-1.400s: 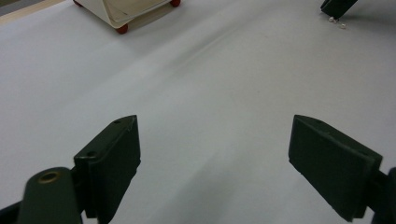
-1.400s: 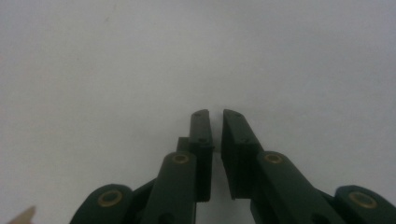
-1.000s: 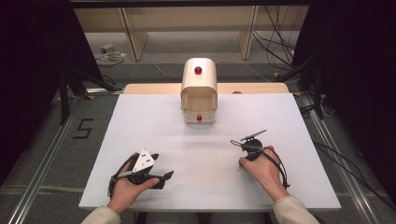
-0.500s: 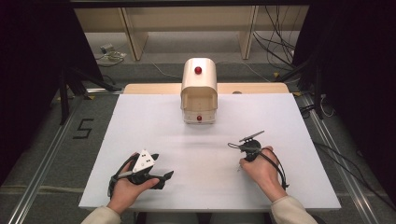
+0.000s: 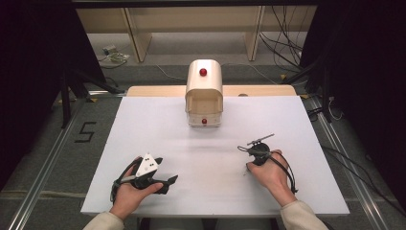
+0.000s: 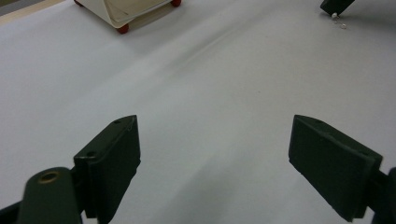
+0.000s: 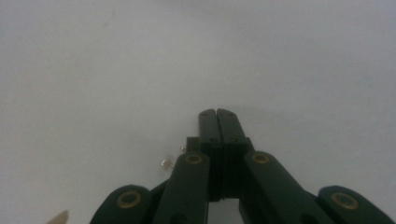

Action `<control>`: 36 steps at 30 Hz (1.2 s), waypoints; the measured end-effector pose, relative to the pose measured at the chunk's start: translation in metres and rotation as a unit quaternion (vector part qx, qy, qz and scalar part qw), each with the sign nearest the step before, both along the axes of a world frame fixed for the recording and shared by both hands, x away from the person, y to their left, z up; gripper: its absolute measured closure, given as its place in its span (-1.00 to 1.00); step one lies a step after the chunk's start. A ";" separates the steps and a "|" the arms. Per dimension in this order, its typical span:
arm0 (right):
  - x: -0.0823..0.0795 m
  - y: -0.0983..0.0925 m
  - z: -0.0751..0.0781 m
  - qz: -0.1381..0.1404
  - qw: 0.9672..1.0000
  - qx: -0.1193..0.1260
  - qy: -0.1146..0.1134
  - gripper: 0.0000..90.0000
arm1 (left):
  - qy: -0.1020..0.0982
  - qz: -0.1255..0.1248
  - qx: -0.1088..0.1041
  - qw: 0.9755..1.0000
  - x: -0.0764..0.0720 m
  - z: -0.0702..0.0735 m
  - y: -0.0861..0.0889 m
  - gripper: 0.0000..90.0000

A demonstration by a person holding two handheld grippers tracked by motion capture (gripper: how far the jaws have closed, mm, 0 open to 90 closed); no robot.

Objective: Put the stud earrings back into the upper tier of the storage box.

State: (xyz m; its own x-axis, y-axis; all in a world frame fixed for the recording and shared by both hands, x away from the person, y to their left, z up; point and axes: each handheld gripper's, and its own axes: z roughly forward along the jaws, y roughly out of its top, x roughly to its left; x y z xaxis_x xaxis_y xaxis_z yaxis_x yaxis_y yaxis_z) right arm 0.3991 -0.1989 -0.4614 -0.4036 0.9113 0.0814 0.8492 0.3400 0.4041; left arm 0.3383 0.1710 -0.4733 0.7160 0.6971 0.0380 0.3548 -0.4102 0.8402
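**Both hands parked, right jaws clenched on nothing**

Hardly anything has shifted since a second ago: both hands rest on the same near spots of the white table [image 5: 210,148], and the cream box [image 5: 204,93] stands unmoved at the far middle.

Judging from the pose, this is a rest position. The left hand [image 5: 127,191] lays the left gripper [image 5: 166,171] flat on the near left of the table, its jaws released and spread wide with only bare tabletop between them. The right hand [image 5: 270,175] keeps the right gripper [image 7: 217,116] low at the near right, jaws pressed tight together with nothing between them. The box is well apart from both, its front facing the person, probably so either gripper can come at it straight.

From above, the layout is plain: box centred, one hand to each side. The right gripper view adds what the high view is too coarse to give: small clear bits [image 7: 164,163] lying on the table just beside the clenched jaws, not touched by them. The left gripper view catches one such bit from the other side, next to the right gripper's tip, along with the box's red feet [image 6: 123,29]. What the bits are I cannot tell
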 end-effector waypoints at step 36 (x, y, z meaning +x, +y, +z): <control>-0.003 -0.001 0.027 0.040 0.991 0.071 -0.108 1.00 | 0.000 -0.001 0.002 1.000 0.000 0.000 -0.001 -0.64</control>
